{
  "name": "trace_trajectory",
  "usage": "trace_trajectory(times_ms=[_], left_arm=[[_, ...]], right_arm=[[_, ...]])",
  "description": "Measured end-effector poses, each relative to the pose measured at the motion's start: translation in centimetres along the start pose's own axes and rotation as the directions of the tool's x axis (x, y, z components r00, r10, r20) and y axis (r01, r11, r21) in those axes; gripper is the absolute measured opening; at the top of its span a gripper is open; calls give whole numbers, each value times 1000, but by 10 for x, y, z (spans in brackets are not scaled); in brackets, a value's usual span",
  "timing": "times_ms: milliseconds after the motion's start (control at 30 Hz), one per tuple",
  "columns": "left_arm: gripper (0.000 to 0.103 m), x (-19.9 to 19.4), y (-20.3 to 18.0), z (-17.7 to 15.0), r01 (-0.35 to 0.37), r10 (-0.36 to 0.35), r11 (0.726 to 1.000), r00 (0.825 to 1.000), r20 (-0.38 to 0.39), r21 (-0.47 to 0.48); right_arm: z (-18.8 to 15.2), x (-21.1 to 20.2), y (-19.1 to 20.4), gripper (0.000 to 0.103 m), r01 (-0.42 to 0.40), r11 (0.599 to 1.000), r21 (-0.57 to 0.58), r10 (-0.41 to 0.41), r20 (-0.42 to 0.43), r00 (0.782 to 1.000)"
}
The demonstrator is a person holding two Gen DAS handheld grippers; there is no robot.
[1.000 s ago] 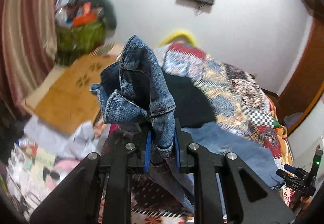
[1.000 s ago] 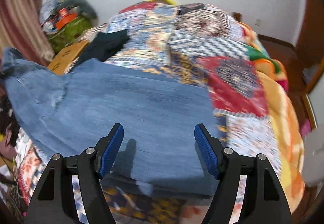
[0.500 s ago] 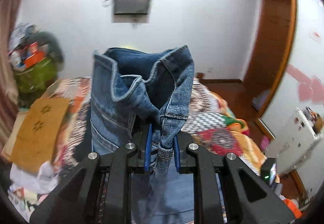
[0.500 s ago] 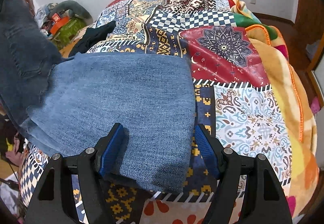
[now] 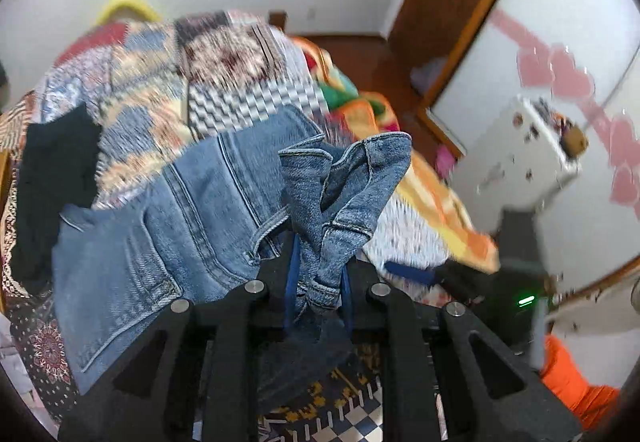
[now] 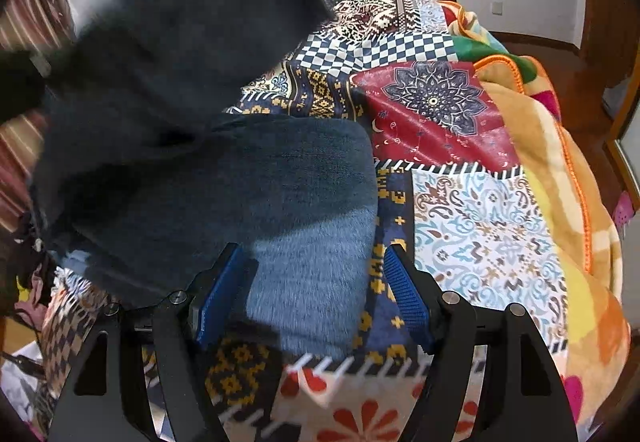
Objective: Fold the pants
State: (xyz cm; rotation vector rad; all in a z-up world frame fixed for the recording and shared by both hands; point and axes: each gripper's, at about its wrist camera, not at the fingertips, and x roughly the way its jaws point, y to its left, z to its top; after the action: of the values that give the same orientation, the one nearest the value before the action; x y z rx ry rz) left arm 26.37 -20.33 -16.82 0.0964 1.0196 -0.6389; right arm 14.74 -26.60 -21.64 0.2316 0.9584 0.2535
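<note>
Blue denim pants (image 5: 168,226) lie across a patchwork bed cover (image 5: 248,102). My left gripper (image 5: 318,292) is shut on a bunched waistband part of the pants and holds it above the bed, with the rest hanging to the left. In the right wrist view the pants (image 6: 280,194) lie on the bed, and the lifted part hangs dark and blurred over the upper left. My right gripper (image 6: 314,296) is open, its blue pads on either side of the pants' near edge, holding nothing.
A black garment (image 5: 56,170) lies on the bed's left side. An orange blanket (image 6: 576,202) covers the right side. A wooden door frame (image 5: 452,14) and a white appliance (image 5: 528,162) stand to the right. A striped curtain (image 6: 28,14) hangs at the left.
My left gripper has swung to the right and come down over the bed with the denim. The lifted part now hangs in front of the right wrist camera. My right gripper stays open.
</note>
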Motion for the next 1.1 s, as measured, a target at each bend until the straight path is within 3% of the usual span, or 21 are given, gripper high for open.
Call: trace_trajectory(times_ms=[133,200,300,333,367,500,533,600,667,767,800,867,933,1100], left_arm=[[22,18,-5,-6,0,5,999,993,-119,49],[32,19,-7,-10,-5,13,998,991,-136,58],[58,11,-9,-16,40,-32,997,989,-142,59],[82,5,-9,-17,41,-35,998,992,-122,49],[95,-3,-7,-18,18,-15,999,997,-82,37],[96,-29,5,-13,-46,46,998,999,10,38],[96,-36,13,-10,-97,96,995,995,34,36],[97,-44,34,-1,-226,223,974,972,76,24],[98,-50,60,8,-343,339,939,935,108,21],[99,-44,115,19,-506,505,862,856,110,-24],[99,-38,128,21,-529,529,848,843,94,-30],[99,-22,160,24,-555,556,831,830,35,-40],[99,1,191,23,-554,553,831,832,-44,-47],[101,55,225,3,-566,558,824,810,-181,6]], right_arm=[[-3,-11,0,69,8,1000,-3,-8,7,1000],[-5,-15,1,69,11,1000,-4,-11,9,1000],[-8,-19,3,69,10,1000,-2,-10,7,1000],[-9,-19,3,69,10,1000,0,-10,6,1000],[-10,-20,3,69,10,1000,4,-10,4,1000],[-10,-14,1,69,10,1000,18,-10,-7,1000],[-11,-15,1,69,8,1000,19,-8,-11,1000],[-13,-15,3,69,9,1000,13,-9,-20,1000],[-15,-15,5,69,9,1000,6,-9,-25,1000],[-17,-15,10,69,1,1000,0,-1,-33,999],[-17,-14,12,69,-8,1000,1,8,-37,999],[-17,-11,15,69,-31,1000,4,31,-50,998],[-17,-5,18,73,-19,1000,-3,19,-59,998],[-11,1,21,77,10,1000,-7,-11,-68,998]])
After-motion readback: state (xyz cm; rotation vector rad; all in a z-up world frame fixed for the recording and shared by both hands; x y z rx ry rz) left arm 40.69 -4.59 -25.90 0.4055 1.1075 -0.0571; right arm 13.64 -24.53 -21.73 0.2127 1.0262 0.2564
